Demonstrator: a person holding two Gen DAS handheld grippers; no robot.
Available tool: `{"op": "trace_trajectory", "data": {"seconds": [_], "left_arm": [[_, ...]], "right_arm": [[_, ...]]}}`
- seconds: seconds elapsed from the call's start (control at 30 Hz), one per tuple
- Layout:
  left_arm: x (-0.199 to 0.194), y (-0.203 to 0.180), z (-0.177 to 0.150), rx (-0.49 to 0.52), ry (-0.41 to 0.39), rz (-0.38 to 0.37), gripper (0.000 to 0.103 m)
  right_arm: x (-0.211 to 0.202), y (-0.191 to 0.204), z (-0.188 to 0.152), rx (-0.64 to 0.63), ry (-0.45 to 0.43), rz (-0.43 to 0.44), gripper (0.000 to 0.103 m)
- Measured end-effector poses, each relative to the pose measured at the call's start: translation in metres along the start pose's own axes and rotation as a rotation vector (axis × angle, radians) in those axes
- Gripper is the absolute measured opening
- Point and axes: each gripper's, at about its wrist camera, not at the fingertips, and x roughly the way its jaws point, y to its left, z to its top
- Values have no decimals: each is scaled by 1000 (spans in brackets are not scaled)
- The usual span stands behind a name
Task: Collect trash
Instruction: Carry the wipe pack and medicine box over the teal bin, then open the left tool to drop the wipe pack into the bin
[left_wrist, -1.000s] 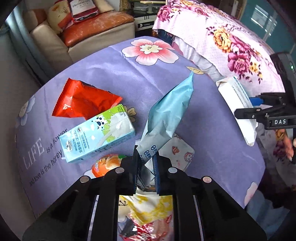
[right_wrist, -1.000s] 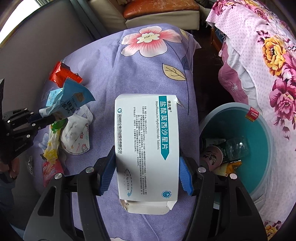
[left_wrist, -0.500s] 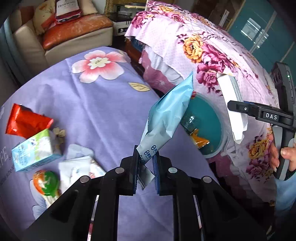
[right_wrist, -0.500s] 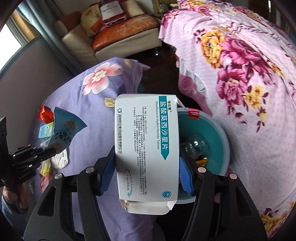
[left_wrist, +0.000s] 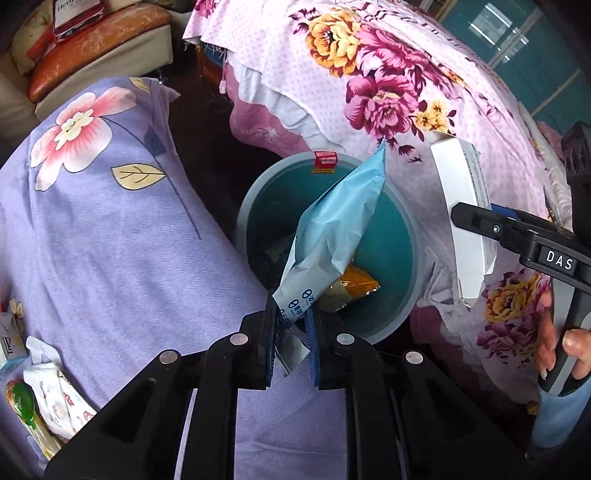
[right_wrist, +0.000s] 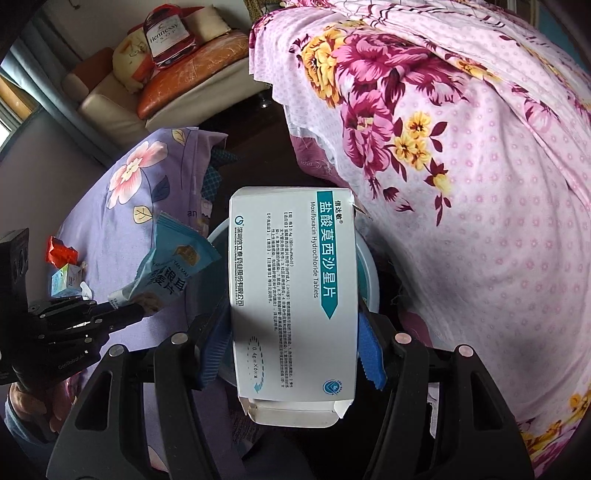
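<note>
The left tool (left_wrist: 291, 332) is nearly closed, pinching the bottom edge of a blue wrapper (left_wrist: 338, 232) that stands up over the teal bin (left_wrist: 406, 236). The bin sits on the floor between the purple-covered bench (left_wrist: 110, 240) and the pink floral bed (left_wrist: 424, 92), with an orange packet (left_wrist: 360, 282) among the trash inside. The right tool (right_wrist: 293, 354) stands about half wide, clamped on the long sides of a white pill box (right_wrist: 293, 295), held over the bin's rim (right_wrist: 371, 280). A red wrapper (right_wrist: 61, 253) and a small carton (right_wrist: 64, 280) lie on the bench.
</note>
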Motion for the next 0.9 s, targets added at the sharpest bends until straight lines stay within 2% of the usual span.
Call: {"op": "trace_trajectory", "data": {"seconds": [0.33,0.47,0.57,0.8,0.9], "left_arm": [[22,-9,13,5,23,29,20],[19,-9,16,1,-4,27,34],[15,-8,17,-8,-34,20,58],[0,1,11,-38,-86,15,83],[-4,4,8,-40,-91,14,89]], "right_arm": [[10,-18,3,22,17,6,58],[13,-18,4,23,21,4,58],[15,-16,6,24,24,1,58],[20,-11,8,13,34,-7,58],[24,-6,9,7,44,-6,58]]}}
